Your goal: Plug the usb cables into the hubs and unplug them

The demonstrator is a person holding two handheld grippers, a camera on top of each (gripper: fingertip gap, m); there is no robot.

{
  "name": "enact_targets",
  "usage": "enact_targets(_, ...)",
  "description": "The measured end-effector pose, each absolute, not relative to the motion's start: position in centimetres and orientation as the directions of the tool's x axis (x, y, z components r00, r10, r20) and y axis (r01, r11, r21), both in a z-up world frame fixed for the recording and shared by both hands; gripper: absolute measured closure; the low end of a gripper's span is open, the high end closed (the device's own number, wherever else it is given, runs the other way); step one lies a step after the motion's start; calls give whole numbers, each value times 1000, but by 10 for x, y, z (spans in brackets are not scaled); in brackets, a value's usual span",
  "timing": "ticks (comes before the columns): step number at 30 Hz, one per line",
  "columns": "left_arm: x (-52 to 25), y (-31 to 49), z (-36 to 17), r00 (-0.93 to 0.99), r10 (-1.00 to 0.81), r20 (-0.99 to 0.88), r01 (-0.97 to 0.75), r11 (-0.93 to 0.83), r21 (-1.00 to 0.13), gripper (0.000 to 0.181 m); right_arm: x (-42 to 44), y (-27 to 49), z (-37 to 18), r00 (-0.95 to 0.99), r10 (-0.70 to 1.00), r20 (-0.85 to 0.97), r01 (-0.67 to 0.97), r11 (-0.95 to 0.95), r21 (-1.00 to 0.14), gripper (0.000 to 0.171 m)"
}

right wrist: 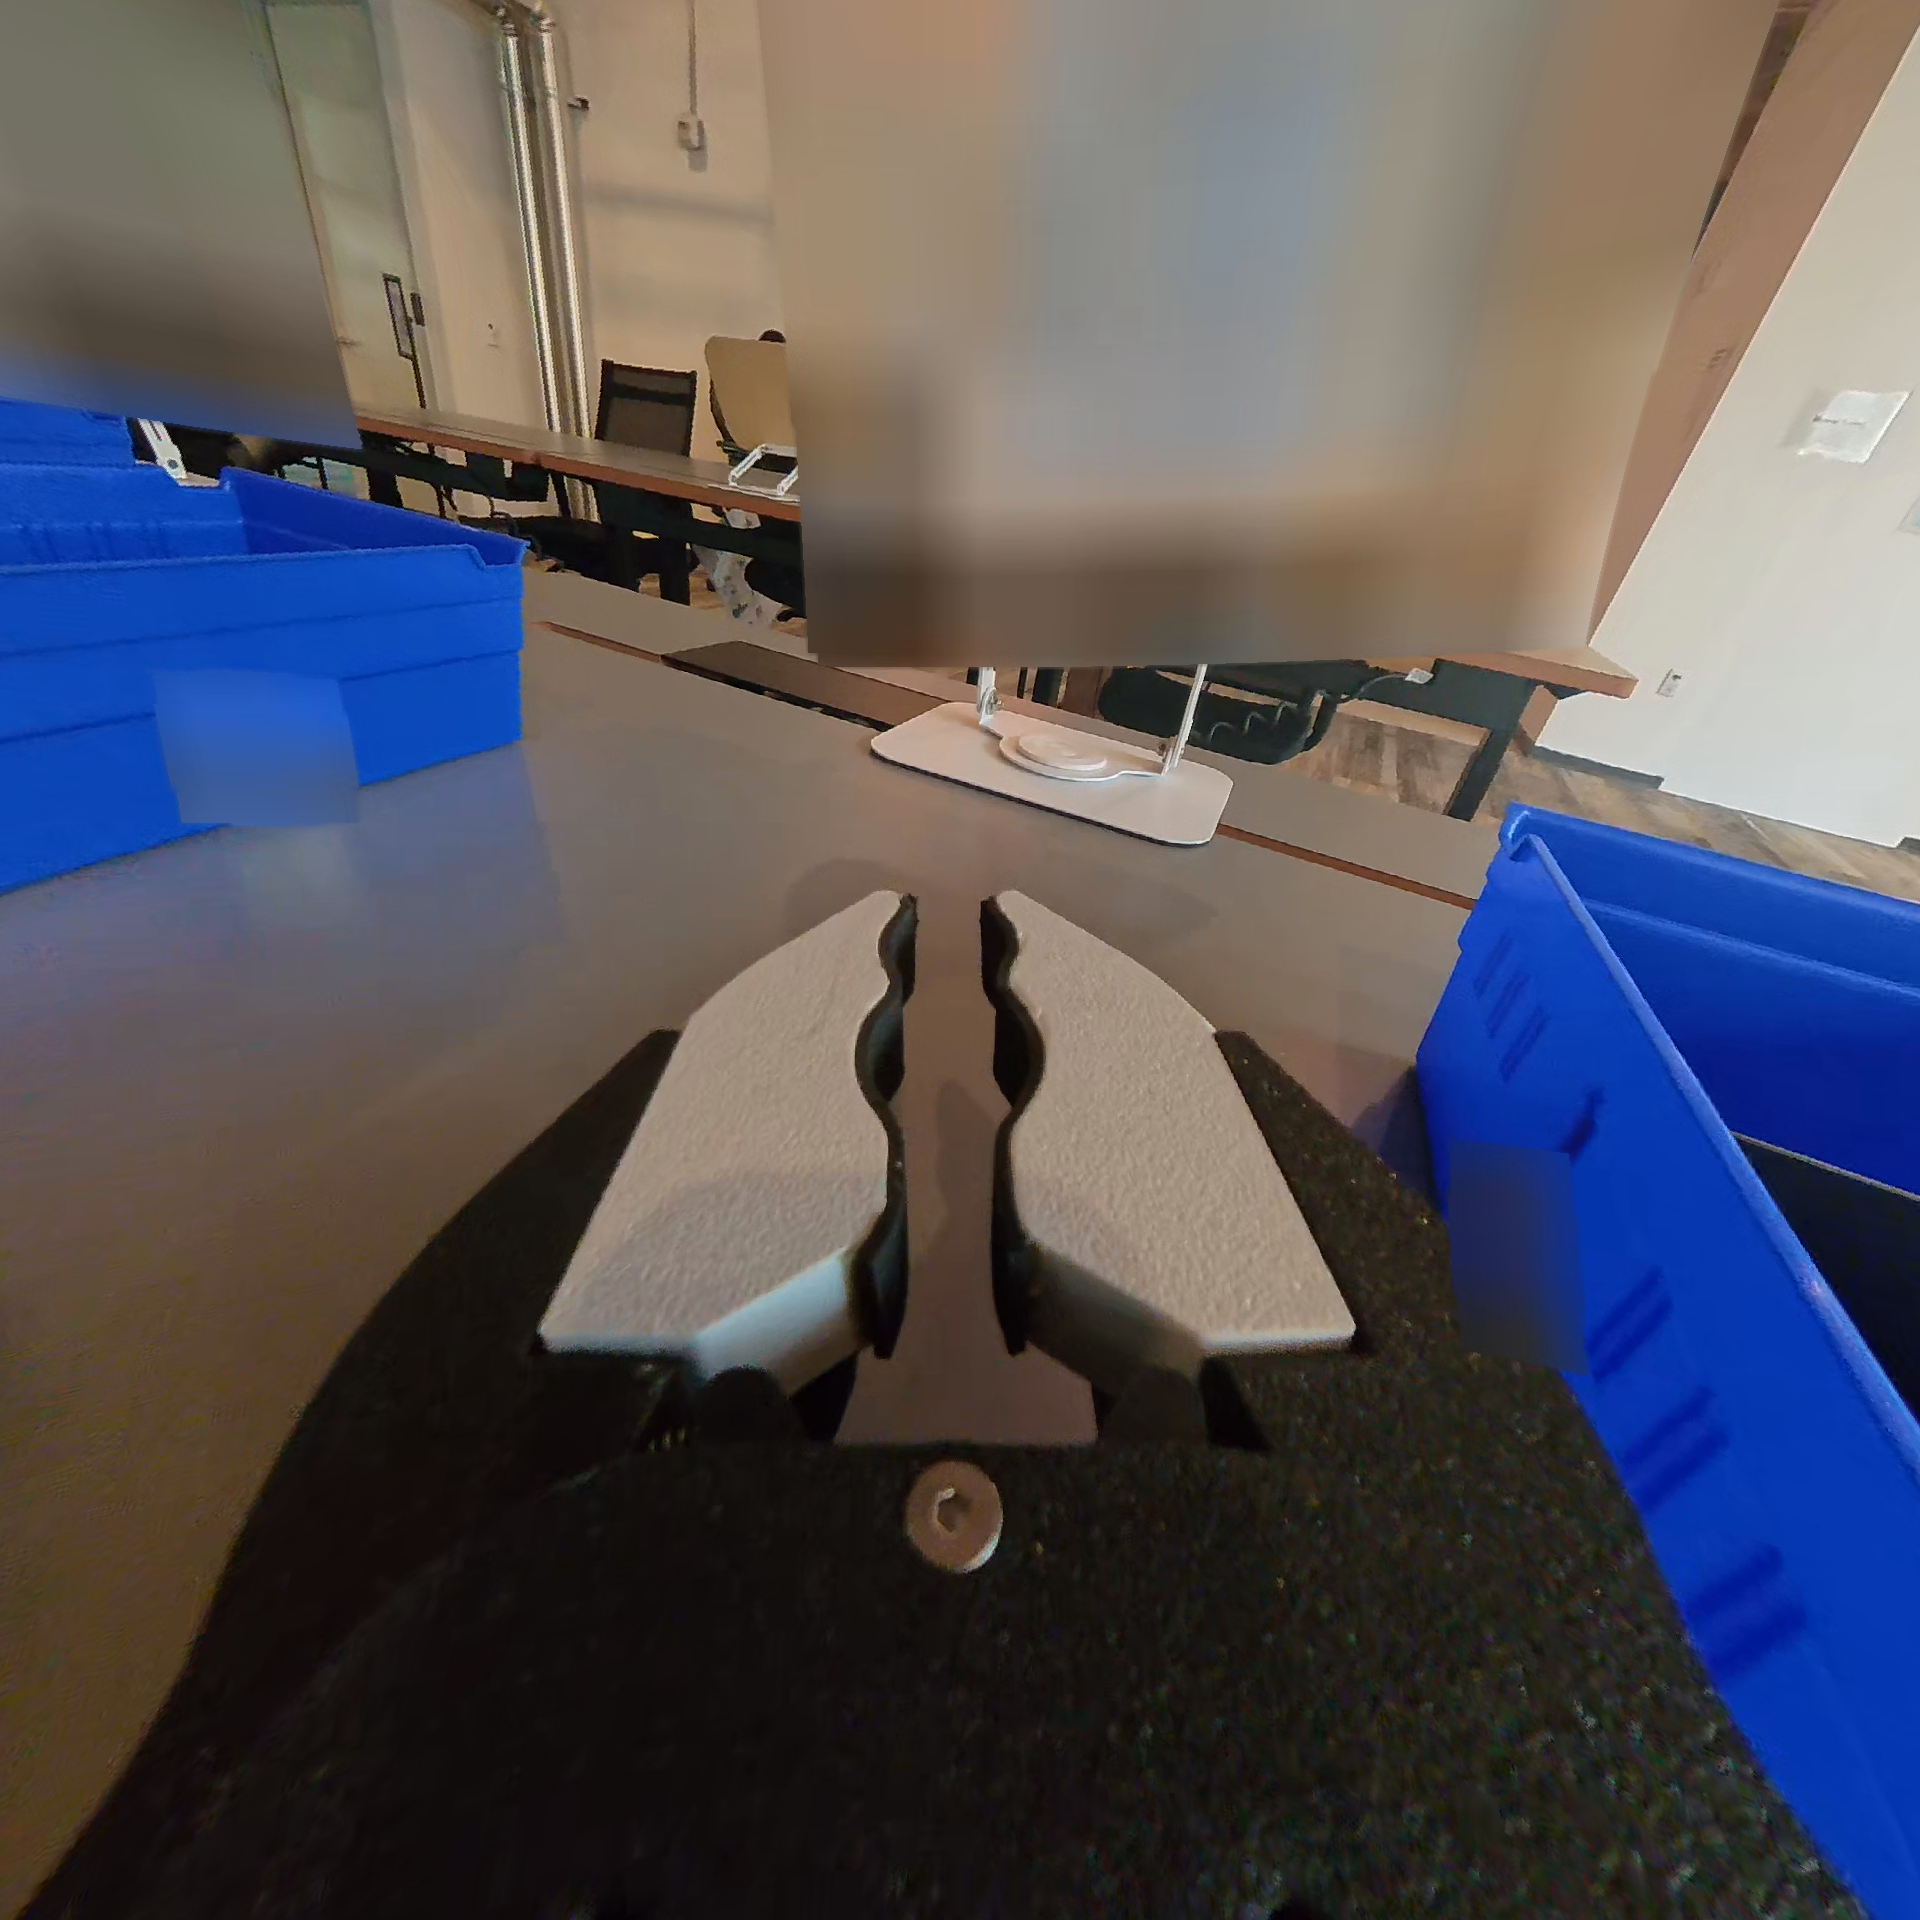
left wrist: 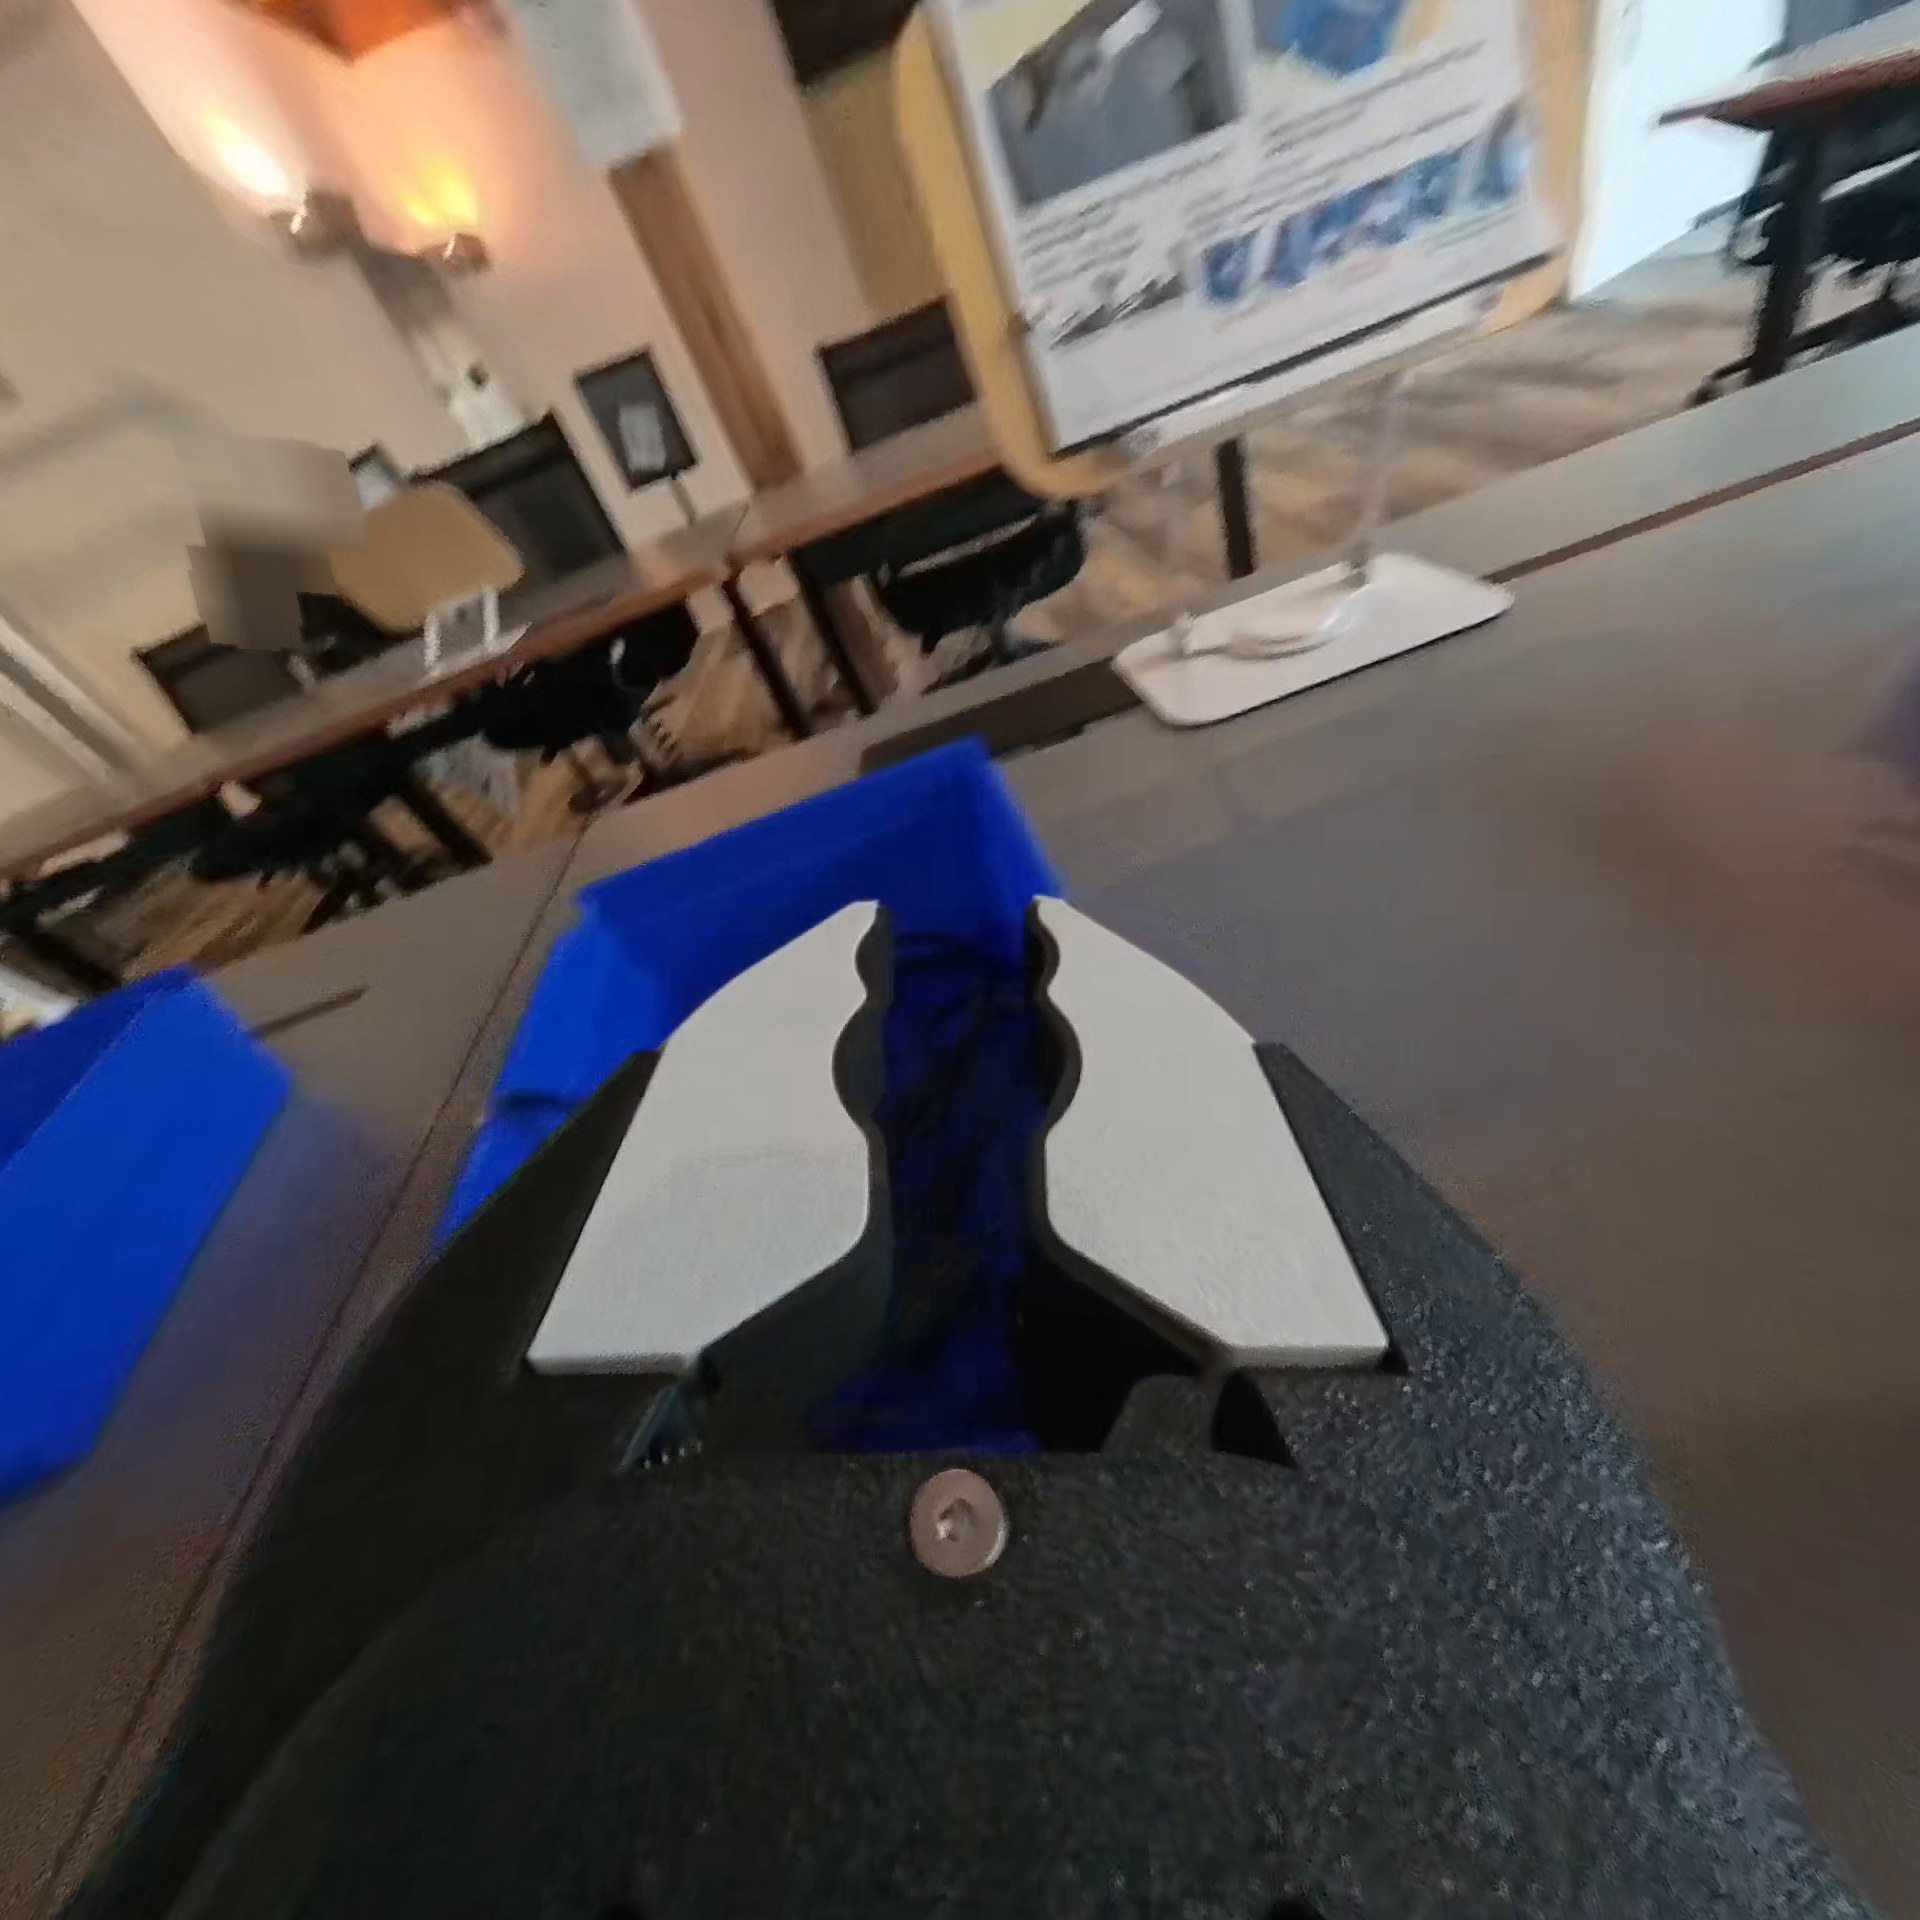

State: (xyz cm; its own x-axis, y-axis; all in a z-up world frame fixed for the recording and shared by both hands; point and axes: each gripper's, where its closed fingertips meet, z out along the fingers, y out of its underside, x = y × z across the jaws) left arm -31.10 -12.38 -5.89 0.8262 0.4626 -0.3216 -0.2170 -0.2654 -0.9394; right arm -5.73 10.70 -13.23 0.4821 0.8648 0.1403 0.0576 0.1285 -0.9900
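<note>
No hub shows in either view. My left gripper (left wrist: 956,920) is open and hovers over a blue bin (left wrist: 790,862) on the dark table (left wrist: 1455,935). Between its grey fingers (left wrist: 748,1132) I see the bin's inside with dark blurred strands (left wrist: 951,1091) that may be cables. This view is motion-blurred. My right gripper (right wrist: 949,909) is open by a narrow gap and holds nothing. It sits low over the bare grey table (right wrist: 312,1039), with a blue bin (right wrist: 1662,1143) close on its right.
A second blue bin (left wrist: 114,1164) lies to the left in the left wrist view. Stacked blue bins (right wrist: 260,613) stand at the left of the right wrist view. A white stand base (right wrist: 1060,779) with a clear holder sits near the table's far edge, also in the left wrist view (left wrist: 1320,634). Tip to tip, the grippers are about 35 centimeters apart.
</note>
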Motion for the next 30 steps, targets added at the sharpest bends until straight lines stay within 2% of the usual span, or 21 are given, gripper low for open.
enact_targets(5,-361,-188,-71,766,597,-241,-22,-349,-937,157,-59,106,-134,480,864,150,69,133,-989,159)
enact_targets(10,-373,-202,-108,807,568,-161,136,-444,-886,153,-61,105,-136,477,864,159,80,138,-987,159)
enact_targets(15,-378,-194,-135,812,547,-206,160,-548,-821,144,-61,106,-137,476,865,158,81,136,-987,159)
enact_targets(21,-386,-169,-142,815,549,-186,175,-538,-825,137,-59,108,-137,481,864,149,77,128,-989,159)
enact_targets(25,-398,-163,-160,800,560,-215,192,-579,-792,140,-59,108,-137,480,864,150,80,127,-989,159)
enact_targets(26,-400,-162,-164,798,554,-237,185,-600,-778,145,-59,108,-137,480,864,151,81,128,-988,159)
enact_targets(27,-405,-163,-164,779,564,-275,165,-607,-777,166,-59,108,-138,480,864,153,82,129,-988,159)
enact_targets(30,-403,-159,-153,778,573,-259,120,-539,-834,174,-60,108,-138,478,864,156,86,130,-988,159)
